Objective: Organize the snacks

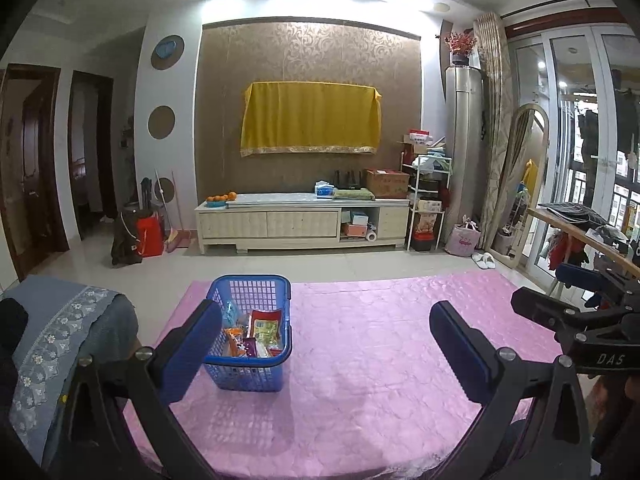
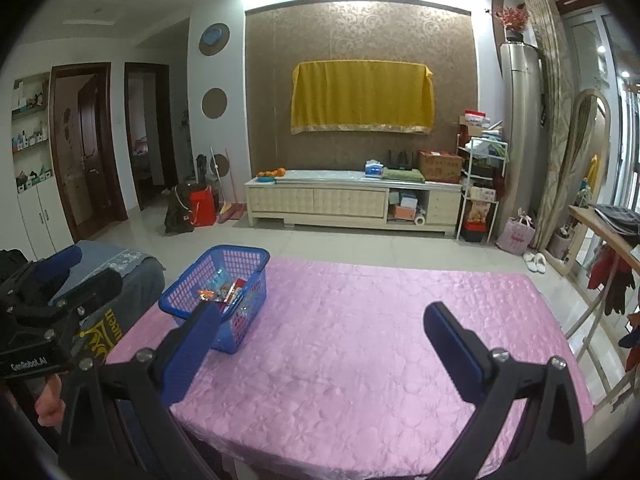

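A blue plastic basket (image 1: 256,292) stands on the left part of the pink tablecloth (image 1: 380,340). It holds several snack packets (image 1: 262,334), red, yellow and orange. My left gripper (image 1: 326,328) is open and empty, above the table's near side, its left finger just in front of the basket. In the right wrist view the basket (image 2: 224,264) is at the left with the snacks (image 2: 224,290) inside. My right gripper (image 2: 320,332) is open and empty over the table, to the right of the basket.
A chair with a grey-blue embroidered cover (image 1: 60,328) stands left of the table. A wooden side table (image 2: 600,220) with dark cloth is at the right. A TV cabinet (image 1: 300,220) stands against the far wall across tiled floor.
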A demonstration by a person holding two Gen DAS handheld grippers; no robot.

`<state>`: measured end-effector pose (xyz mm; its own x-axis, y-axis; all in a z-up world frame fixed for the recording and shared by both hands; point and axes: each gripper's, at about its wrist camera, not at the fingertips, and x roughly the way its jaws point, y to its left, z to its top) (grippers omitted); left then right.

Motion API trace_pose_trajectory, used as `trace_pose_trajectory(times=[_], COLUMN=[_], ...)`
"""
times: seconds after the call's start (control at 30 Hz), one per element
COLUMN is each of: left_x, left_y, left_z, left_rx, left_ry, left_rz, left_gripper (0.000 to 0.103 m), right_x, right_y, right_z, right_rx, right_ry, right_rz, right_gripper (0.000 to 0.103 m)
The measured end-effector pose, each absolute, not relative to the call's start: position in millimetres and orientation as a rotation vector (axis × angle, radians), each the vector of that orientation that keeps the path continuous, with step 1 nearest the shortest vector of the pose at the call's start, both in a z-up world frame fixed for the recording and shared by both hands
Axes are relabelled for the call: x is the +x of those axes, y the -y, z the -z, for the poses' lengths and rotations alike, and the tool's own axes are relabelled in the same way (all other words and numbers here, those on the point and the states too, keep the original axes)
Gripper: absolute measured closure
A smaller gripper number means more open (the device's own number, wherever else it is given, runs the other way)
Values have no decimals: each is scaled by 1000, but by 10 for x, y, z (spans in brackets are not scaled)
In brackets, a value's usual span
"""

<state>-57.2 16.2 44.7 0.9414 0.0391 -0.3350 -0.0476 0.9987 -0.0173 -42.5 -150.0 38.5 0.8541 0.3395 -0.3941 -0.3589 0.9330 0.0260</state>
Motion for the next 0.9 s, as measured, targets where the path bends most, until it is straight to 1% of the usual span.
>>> trace_pose_trajectory(times=[0.9], left_x=[-720], left_y=[-255], left_z=[-332], left_rx=[-36], left_ry=[-379], left_rz=[-32], left_gripper=[0], right_x=[-558], right_y=[1418], right_z=[-306], right_rx=[-59], right_ry=[-433], right_rz=[-377], right_gripper=[0])
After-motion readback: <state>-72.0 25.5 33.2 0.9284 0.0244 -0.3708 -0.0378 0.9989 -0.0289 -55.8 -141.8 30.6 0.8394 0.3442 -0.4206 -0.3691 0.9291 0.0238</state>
